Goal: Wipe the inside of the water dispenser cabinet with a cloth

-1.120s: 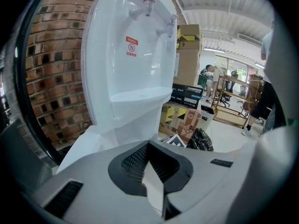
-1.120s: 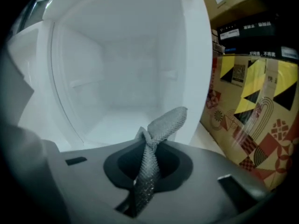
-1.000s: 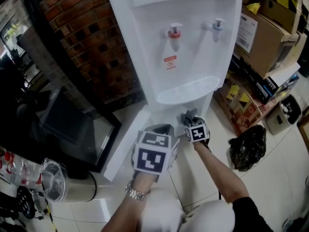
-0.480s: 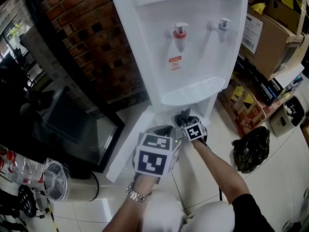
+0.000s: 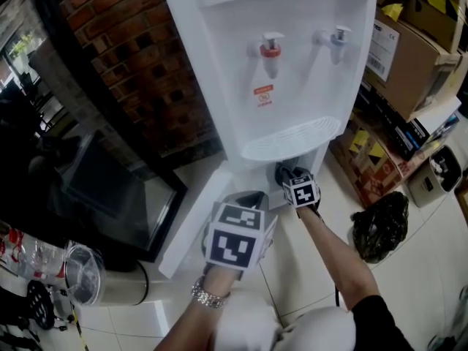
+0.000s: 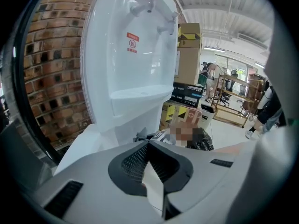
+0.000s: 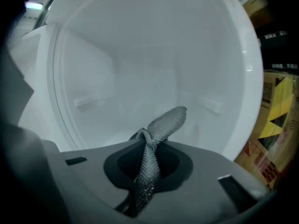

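Note:
The white water dispenser stands against a brick wall, and its low cabinet door is swung open to the left. My right gripper sits at the cabinet mouth under the drip tray, shut on a grey mesh cloth. In the right gripper view the cloth runs up out of the gripper and points into the bare white cabinet interior. My left gripper hovers in front of the cabinet, to the right of the door. Its jaws look shut, holding nothing I can see.
Cardboard boxes are stacked to the right of the dispenser, with a black bag and a small bin on the floor below them. A dark glass-fronted unit and a clear plastic container stand at the left.
My right gripper with the cloth has shifted slightly right and a little up at the cabinet mouth. The left gripper has barely moved.

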A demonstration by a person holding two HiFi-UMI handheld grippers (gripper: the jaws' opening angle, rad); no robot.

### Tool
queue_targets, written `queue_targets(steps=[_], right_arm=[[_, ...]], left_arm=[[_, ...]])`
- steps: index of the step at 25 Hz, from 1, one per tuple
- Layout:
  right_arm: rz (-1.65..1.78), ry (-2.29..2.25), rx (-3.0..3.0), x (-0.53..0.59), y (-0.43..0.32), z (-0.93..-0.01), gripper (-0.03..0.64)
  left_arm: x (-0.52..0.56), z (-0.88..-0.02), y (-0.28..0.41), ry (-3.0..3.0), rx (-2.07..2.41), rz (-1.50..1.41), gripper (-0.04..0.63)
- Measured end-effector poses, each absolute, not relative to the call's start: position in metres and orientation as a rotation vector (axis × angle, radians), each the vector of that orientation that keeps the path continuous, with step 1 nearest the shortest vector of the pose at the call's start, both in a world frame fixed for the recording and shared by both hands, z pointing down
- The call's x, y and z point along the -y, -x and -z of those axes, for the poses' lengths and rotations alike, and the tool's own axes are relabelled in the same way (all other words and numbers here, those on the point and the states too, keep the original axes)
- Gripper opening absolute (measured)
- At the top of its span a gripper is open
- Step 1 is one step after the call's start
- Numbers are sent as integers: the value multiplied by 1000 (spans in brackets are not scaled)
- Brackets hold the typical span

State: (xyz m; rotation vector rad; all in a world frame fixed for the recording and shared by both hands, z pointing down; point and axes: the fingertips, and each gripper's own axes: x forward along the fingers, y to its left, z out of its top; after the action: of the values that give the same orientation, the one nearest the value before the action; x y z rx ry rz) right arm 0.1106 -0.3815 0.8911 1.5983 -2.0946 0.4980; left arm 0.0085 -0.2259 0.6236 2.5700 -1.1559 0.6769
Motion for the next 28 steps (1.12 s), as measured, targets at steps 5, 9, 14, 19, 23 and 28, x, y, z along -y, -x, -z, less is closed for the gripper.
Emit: queue_targets(steps=[5, 9, 14, 19, 23, 28], right_arm=[[-434, -1386, 2303, 385, -29, -881, 29], [-443, -1394, 2252, 388, -28, -897, 29], [-477, -1623, 2056, 394, -103, -894, 29], [-479, -1739, 1996, 395, -139, -884, 29], [-463, -1665, 2117, 397, -104, -876, 29], [-349, -1408, 2331, 388, -20, -861, 29]], left_arm=[[228, -625, -4, -2564, 1169, -687, 2], [228, -626, -2, -2559, 1171, -695, 2], [229, -625, -2, -2556, 1175, -688, 2], [228, -625, -7, -2566, 1159, -692, 2], [227, -626, -7, -2566, 1157, -694, 2], [228, -625, -2, -2559, 1170, -696, 2]])
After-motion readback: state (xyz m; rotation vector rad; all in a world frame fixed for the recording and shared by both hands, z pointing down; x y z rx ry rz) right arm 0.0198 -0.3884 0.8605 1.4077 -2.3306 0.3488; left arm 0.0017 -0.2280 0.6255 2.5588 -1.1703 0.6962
